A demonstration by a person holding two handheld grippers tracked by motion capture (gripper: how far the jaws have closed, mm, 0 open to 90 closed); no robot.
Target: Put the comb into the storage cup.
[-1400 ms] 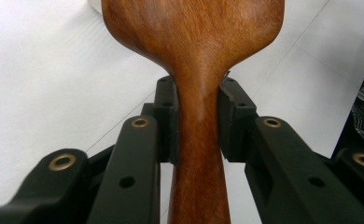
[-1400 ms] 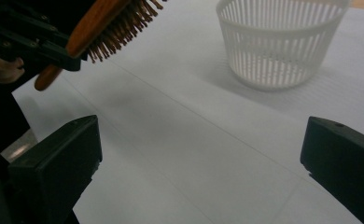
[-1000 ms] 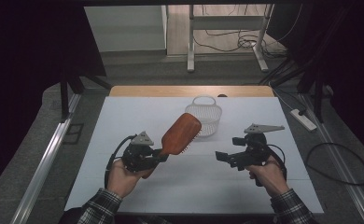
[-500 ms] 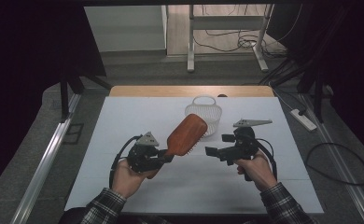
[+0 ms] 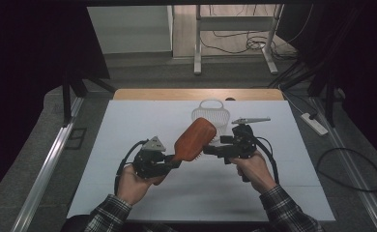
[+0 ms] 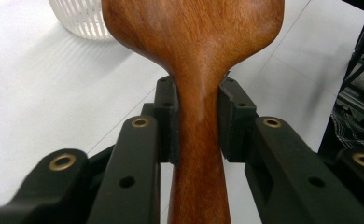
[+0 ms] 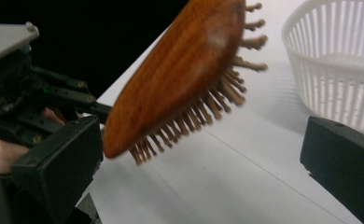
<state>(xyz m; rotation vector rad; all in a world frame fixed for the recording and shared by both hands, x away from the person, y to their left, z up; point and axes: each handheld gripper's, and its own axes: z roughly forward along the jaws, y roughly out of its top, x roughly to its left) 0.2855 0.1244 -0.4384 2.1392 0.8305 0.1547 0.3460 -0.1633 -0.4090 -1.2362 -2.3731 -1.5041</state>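
Nearest the person, the left gripper sits low over the white surface in the person's left hand. Its 2 jaws are narrowed to a slim gap and pinch the neck of the wooden hairbrush; in the left gripper view the pads press both sides of the handle just below where it widens into the head. The brush is held clear of the surface, its head slanting up and away toward the table's far side, smooth wooden back uppermost, bristles facing down and to the person's right.

Level with it, the right gripper, in the right hand, points leftward at the brush head. Its jaws are spread wide and hold nothing. In the right gripper view the tip of the brush head hangs between the 2 pads, closer to the left one, and I cannot tell whether it touches that pad. The high view puts the jaw tips just beside the head's lower right edge.

Farther off, a white slatted basket stands upright on the surface just behind the brush head, near the far wooden edge.
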